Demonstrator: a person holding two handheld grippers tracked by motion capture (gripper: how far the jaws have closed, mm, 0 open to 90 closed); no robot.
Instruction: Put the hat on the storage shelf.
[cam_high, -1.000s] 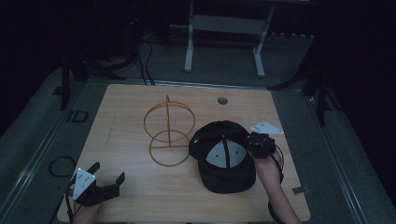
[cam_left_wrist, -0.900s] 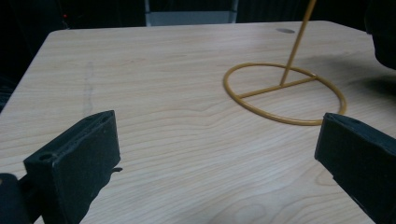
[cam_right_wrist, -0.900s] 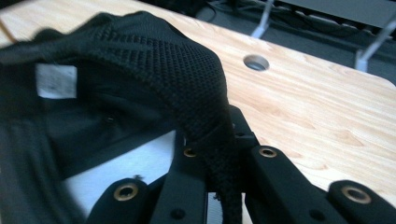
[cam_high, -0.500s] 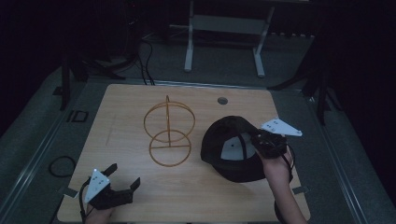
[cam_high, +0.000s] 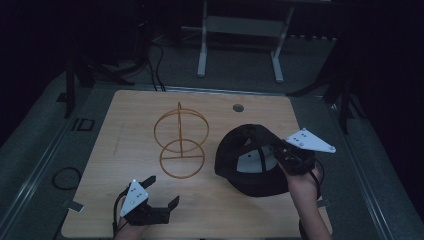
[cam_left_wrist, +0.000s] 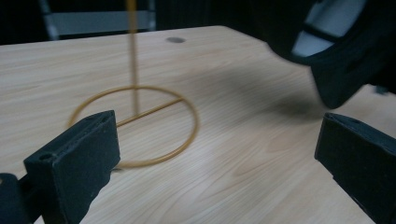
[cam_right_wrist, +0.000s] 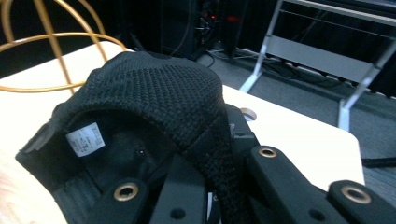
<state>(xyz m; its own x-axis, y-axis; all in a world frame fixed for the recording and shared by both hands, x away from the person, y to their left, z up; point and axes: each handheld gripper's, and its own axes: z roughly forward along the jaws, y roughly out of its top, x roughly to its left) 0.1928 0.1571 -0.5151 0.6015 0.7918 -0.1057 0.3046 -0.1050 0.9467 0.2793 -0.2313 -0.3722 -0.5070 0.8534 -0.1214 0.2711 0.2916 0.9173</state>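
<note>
Two grippers | right gripper pinching black mesh cap rim | left gripper spread, empty | risk: cap slips, shallow bite, or snags gold wire stand

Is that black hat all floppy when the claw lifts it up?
Probably a bit floppy: the black hat is knitted mesh, and its edge folds over where the right claw pinches it. Its dome keeps shape, so it's likely light and not slippery.

High view overhead facing forward, both gripper views close, seemingly sharing wire stand
</note>
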